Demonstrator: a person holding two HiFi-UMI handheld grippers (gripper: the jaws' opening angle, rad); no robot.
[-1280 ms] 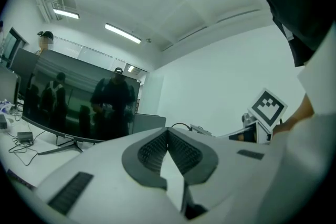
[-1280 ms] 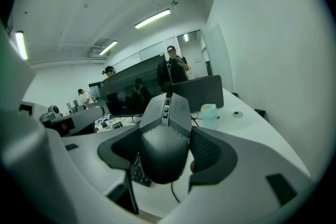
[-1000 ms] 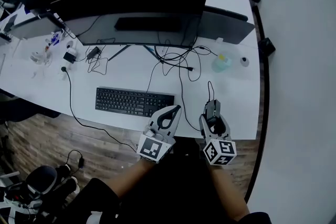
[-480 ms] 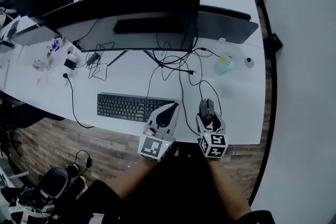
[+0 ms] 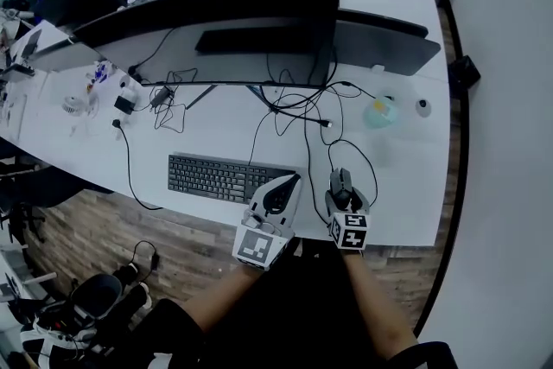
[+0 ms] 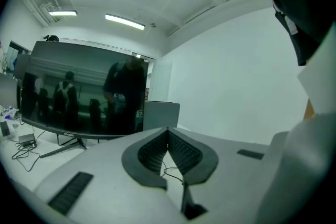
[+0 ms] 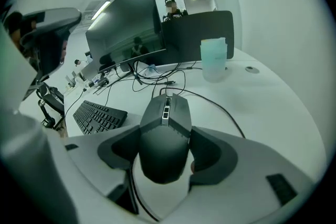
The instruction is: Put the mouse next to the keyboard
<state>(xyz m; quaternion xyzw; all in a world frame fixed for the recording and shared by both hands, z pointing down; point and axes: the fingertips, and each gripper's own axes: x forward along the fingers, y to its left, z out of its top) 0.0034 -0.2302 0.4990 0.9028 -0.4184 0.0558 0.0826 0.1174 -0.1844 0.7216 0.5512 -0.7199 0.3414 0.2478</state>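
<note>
Half the mouse [image 5: 343,180] under right gripper [image 5: 345,196]

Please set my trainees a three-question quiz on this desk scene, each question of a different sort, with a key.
1. True or false: the left gripper is shut with nothing in it.
2. What do the jaws of the right gripper clamp? A pen; B mouse; C phone.
3. Fill in: in the head view, the mouse lies to the ___ of the keyboard.

Key: 1 true; 2 B; 3 right.
</note>
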